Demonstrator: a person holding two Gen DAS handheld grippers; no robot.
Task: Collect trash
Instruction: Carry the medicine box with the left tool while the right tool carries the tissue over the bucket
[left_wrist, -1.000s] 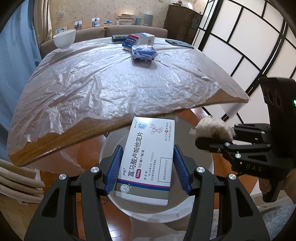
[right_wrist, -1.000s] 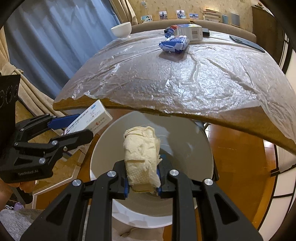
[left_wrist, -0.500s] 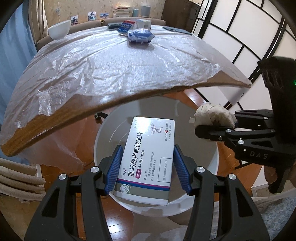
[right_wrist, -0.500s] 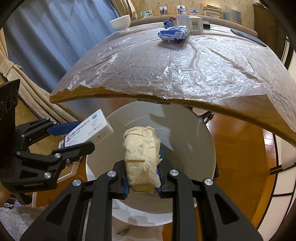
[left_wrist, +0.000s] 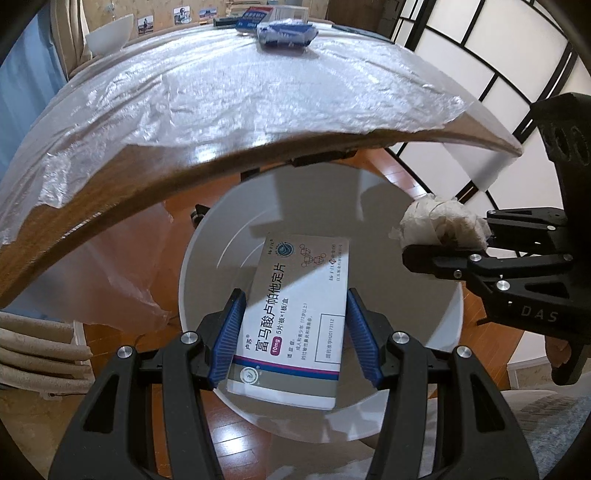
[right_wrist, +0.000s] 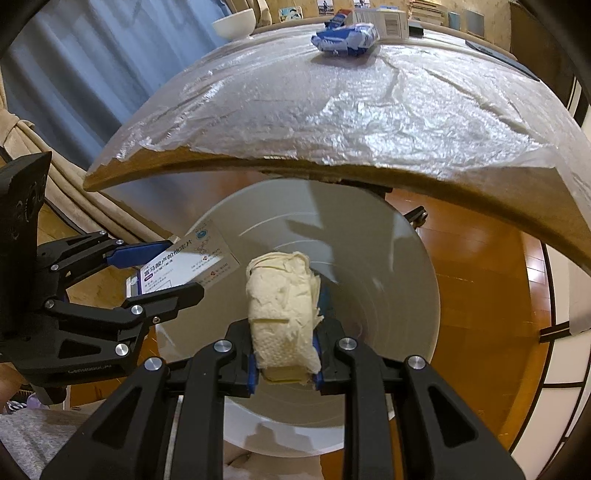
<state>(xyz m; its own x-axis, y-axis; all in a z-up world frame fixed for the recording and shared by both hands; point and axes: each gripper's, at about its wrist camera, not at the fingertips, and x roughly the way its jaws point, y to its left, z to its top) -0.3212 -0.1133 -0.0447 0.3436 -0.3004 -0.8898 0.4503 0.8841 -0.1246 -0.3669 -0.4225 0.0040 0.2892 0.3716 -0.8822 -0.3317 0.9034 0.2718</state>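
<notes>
So from the left wrist view, the left claw (left_wrist: 291, 334) is clamped on a white medicine box (left_wrist: 295, 314), blue pads pressed to its two long sides, and it hangs right over the mouth of the white bin (left_wrist: 207, 251) that sits on the floor just under the tabletop (left_wrist: 221, 110) edge. Off to the right you can see the right claw (left_wrist: 443, 243) poking in with a wad of crumpled tissue (left_wrist: 443, 223) pinched in its tips, sitting about over the bin's right rim. Further back on the plastic-covered tabletop there's a blue wrapper packet (left_wrist: 288, 32), a couple of boxes behind it and a white bowl (left_wrist: 109, 33), so there's more to collect.

Switching to the right wrist view, the right claw (right_wrist: 284, 350) is squeezed tight together on the tissue (right_wrist: 282, 306), pointing down into the bin (right_wrist: 406, 295). The left claw (right_wrist: 173, 269) comes in from the left holding the medicine box (right_wrist: 184, 266), which sticks out over the bin's left rim.

What could go wrong, I reckon: both loads hang near opposite rims rather than dead centre, so letting go now could clip the box on the rim and tip it onto the floor. The tissue is light and soft and might cling to a pad. Both claws are crowded close too, so they could bump.
</notes>
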